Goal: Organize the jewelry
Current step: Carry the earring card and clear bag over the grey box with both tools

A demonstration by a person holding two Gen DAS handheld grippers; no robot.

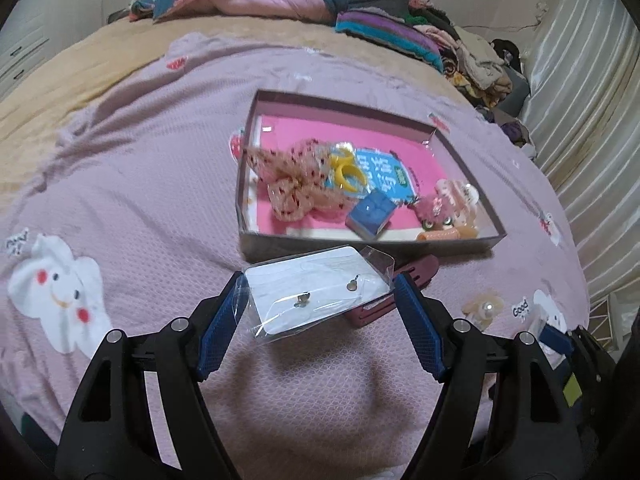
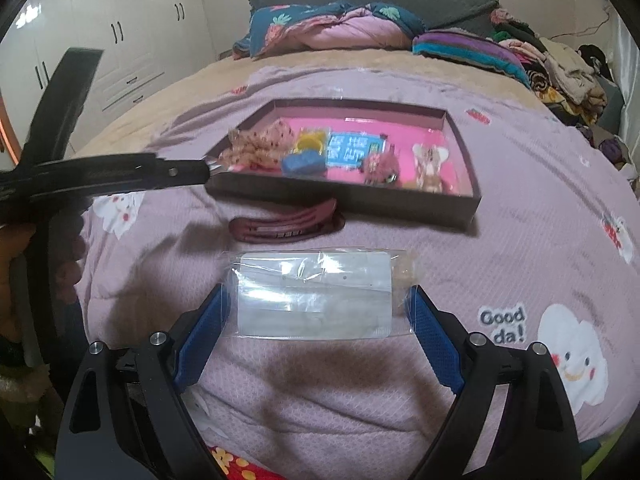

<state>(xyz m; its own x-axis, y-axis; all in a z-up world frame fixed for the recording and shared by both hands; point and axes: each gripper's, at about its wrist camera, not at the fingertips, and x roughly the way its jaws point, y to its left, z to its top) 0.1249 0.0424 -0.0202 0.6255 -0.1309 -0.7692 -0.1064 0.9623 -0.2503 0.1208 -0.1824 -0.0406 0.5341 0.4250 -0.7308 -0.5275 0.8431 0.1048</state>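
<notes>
gripping only crinkly plastic, your left tool (image 1: 320, 300) and right tool (image 2: 320, 312) each pinch a bagged earring card (image 1: 316, 292) short of the box (image 1: 460, 240); either sleeve could slide free onto the bed.

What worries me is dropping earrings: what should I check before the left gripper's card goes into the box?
1. Left gripper holds the earring card: ok, the sleeve is pinched between both fingers.
2. Earrings on the card: ok, two show.
3. Box open: ok, no lid on it.
4. Free spot inside: ok, the pink floor is bare along the far side.
5. Card over the box: not ok, it hangs short of the near wall.
6. Right gripper out of the way: ok, it holds its own sleeved card short of the box.
</notes>
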